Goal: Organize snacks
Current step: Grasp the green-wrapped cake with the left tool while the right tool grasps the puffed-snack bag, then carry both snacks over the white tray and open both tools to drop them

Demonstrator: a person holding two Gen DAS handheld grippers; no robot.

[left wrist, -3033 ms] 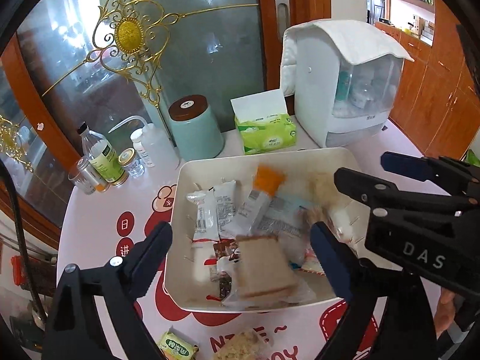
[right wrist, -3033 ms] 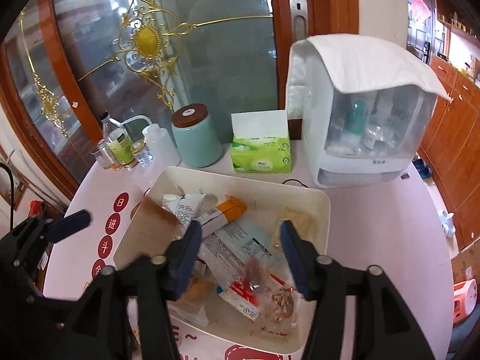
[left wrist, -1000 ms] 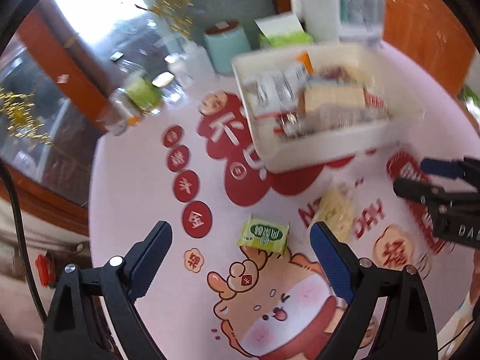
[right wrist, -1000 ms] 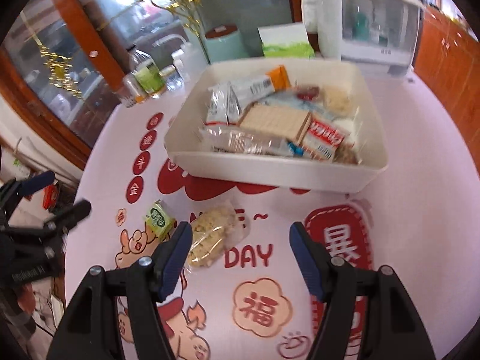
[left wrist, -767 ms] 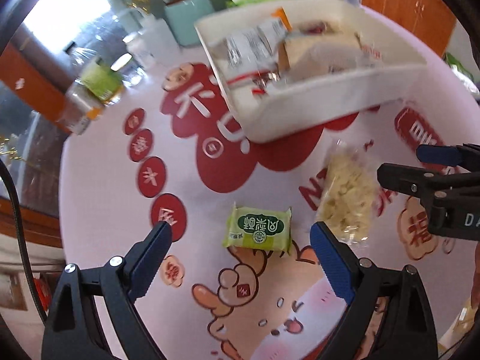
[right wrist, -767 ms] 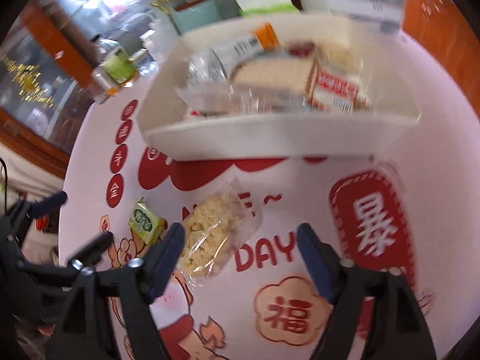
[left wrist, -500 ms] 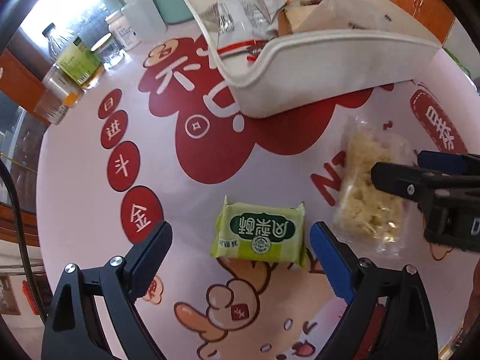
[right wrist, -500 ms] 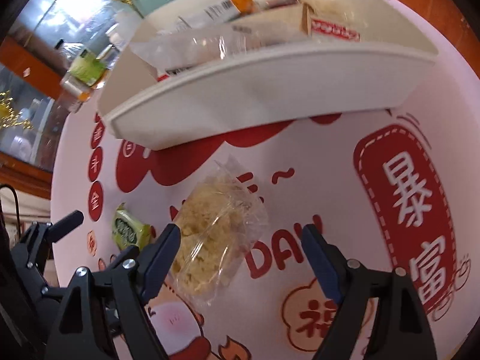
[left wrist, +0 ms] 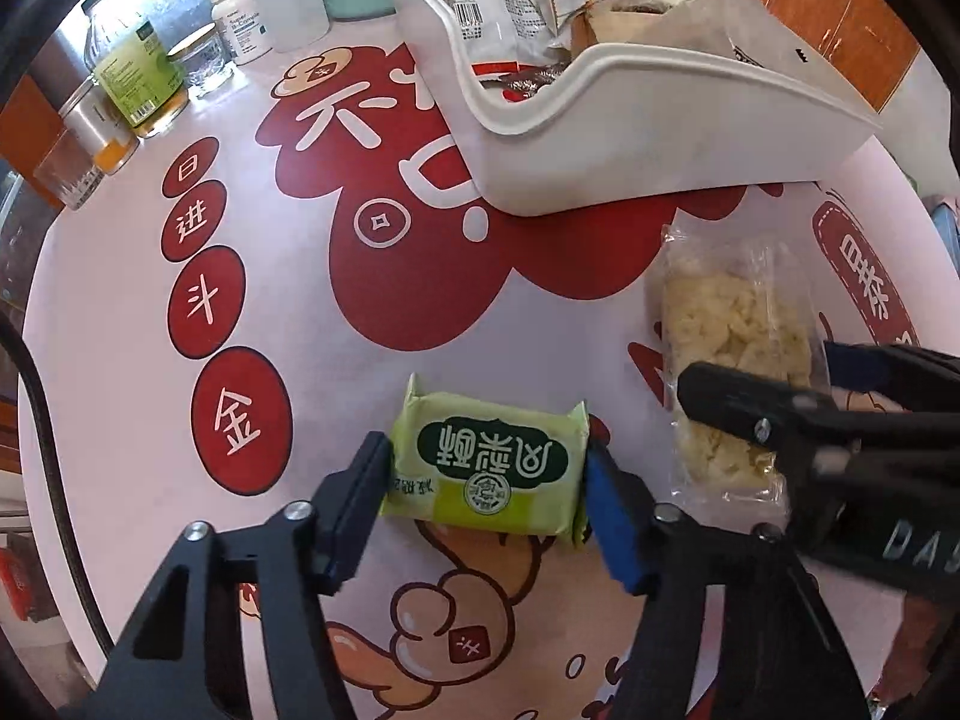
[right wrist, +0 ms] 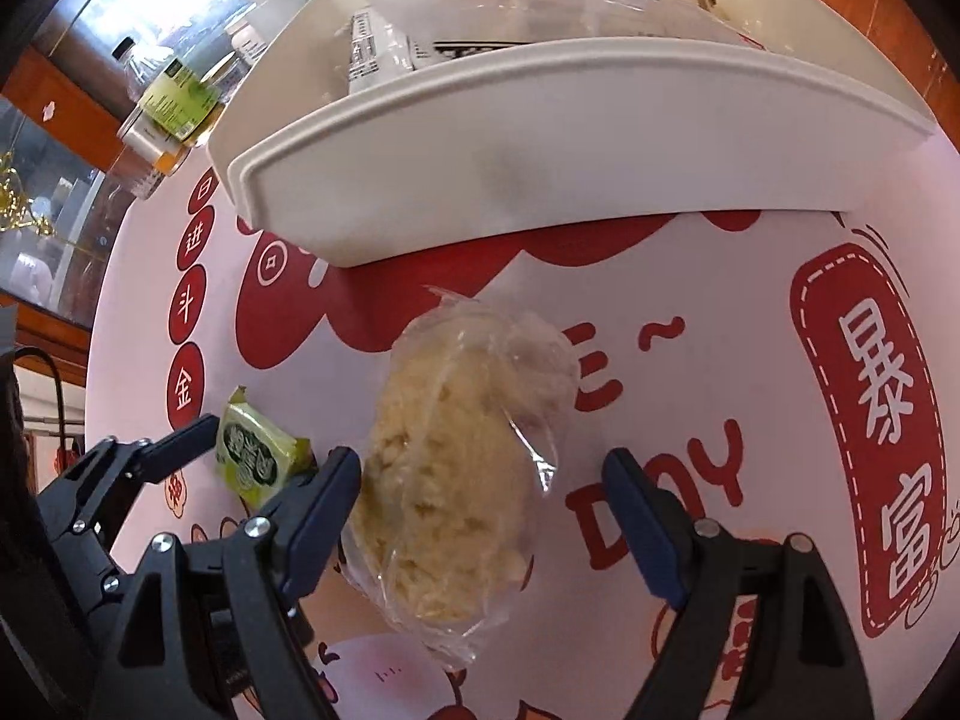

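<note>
A green snack packet (left wrist: 486, 468) lies flat on the printed tablecloth. My left gripper (left wrist: 486, 480) points down over it, jaws closing, one pad against each short end of the wrapper. To its right lies a clear bag of pale crumbly snack (right wrist: 450, 480). My right gripper (right wrist: 480, 480) straddles that bag with its jaws closing: the left finger (right wrist: 336, 480) touches the bag, the right one stands off it. The white bin (left wrist: 660, 138) just behind both holds several wrapped snacks. The right wrist view also shows the green packet (right wrist: 258, 456) inside the left gripper (right wrist: 180, 438).
Bottles and jars (left wrist: 138, 84) stand along the table's far left edge, with a mint canister behind them. The bin's front wall (right wrist: 480, 180) rises close behind the clear bag. Bare tablecloth (right wrist: 750, 330) spreads to the right of the bag.
Both grippers have come down from above the bin onto the table. The left jaws have narrowed onto the green packet's ends. The right jaws now straddle the clear bag.
</note>
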